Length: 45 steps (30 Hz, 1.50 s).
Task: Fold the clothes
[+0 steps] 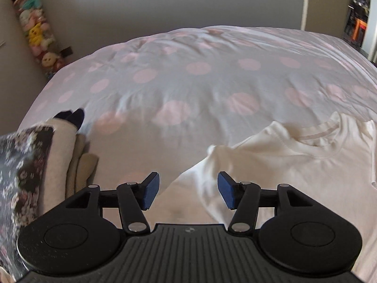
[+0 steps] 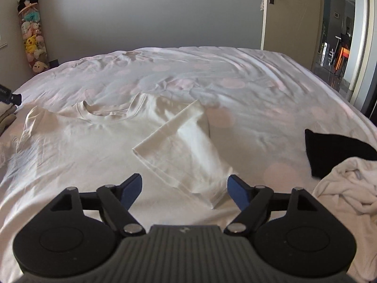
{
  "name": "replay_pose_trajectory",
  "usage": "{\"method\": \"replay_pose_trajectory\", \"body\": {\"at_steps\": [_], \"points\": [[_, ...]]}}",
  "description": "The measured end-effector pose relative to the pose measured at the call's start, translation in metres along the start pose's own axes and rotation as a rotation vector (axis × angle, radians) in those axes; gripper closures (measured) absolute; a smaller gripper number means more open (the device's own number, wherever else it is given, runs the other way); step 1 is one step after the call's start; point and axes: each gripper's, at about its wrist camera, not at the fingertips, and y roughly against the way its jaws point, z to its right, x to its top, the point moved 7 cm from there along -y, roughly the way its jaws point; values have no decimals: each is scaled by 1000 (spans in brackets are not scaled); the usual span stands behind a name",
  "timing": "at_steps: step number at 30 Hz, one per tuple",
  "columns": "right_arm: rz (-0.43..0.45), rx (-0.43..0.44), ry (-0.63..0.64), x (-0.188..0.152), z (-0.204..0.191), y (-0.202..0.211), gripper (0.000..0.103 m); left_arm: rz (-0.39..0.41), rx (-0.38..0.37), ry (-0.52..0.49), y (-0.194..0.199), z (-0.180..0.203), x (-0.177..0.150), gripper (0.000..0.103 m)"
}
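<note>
Shirt [image 2: 94, 136] lies flat on the bed [image 2: 259, 82], right sleeve [image 2: 179, 146] folded inward. Left gripper [image 1: 188, 192] and right gripper [image 2: 185, 191] both hang released, holding nothing. Next fold wants the left sleeve [image 1: 226, 162] pinched at its hem and laid in evenly, without dragging the body.

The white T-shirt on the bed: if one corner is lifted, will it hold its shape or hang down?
The T-shirt probably hangs limp: it lies wrinkled, its sleeve folded over. Likely light; it may drag along the bedsheet.
</note>
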Motion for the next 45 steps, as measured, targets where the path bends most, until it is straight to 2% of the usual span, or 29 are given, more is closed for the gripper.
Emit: {"method": "replay_pose_trajectory", "body": {"at_steps": [3, 5, 10, 12, 13, 17, 22, 25, 29, 32, 34, 36, 40, 42, 45], "points": [[5, 17, -126, -15, -13, 6, 21, -17, 23, 101, -19, -31, -19, 49], [14, 27, -146, -24, -22, 1, 21, -27, 12, 147, -27, -46, -32, 49], [67, -19, -66, -32, -36, -16, 21, -46, 48, 124, -48, -54, -51, 50], [74, -5, -58, -33, -37, -20, 21, -66, 53, 126, -56, -53, -57, 70], [76, -2, -55, -33, -36, -22, 21, -75, 49, 129, -59, -51, -60, 92], [62, -1, -71, -36, -28, -31, 21, -54, 39, 126, -52, -48, -54, 100], [46, 8, -120, -38, -17, -35, 21, 12, 8, 95, -7, -46, -25, 100], [54, 22, -133, -35, -16, -31, 21, 45, -27, 46, 26, -31, -3, 100], [72, 28, -132, -31, -16, -22, 21, 68, -108, -39, 56, 14, 25, 100], [86, 32, -135, -28, -16, -15, 21, 54, -193, -93, 64, 60, 31, 100], [98, 41, -136, -25, -17, -11, 21, 24, -248, -142, 63, 93, 26, 100], [108, 50, -136, -23, -18, -8, 21, -38, -306, -179, 56, 120, 17, 96], [114, 70, -138, -22, -17, -5, 21, -36, -301, -221, 57, 138, 7, 86], [115, 76, -147, -21, -16, -6, 21, -30, -279, -218, 60, 130, 3, 81], [115, 84, -163, -20, -15, -6, 21, -26, -228, -230, 64, 115, -12, 68]]}}
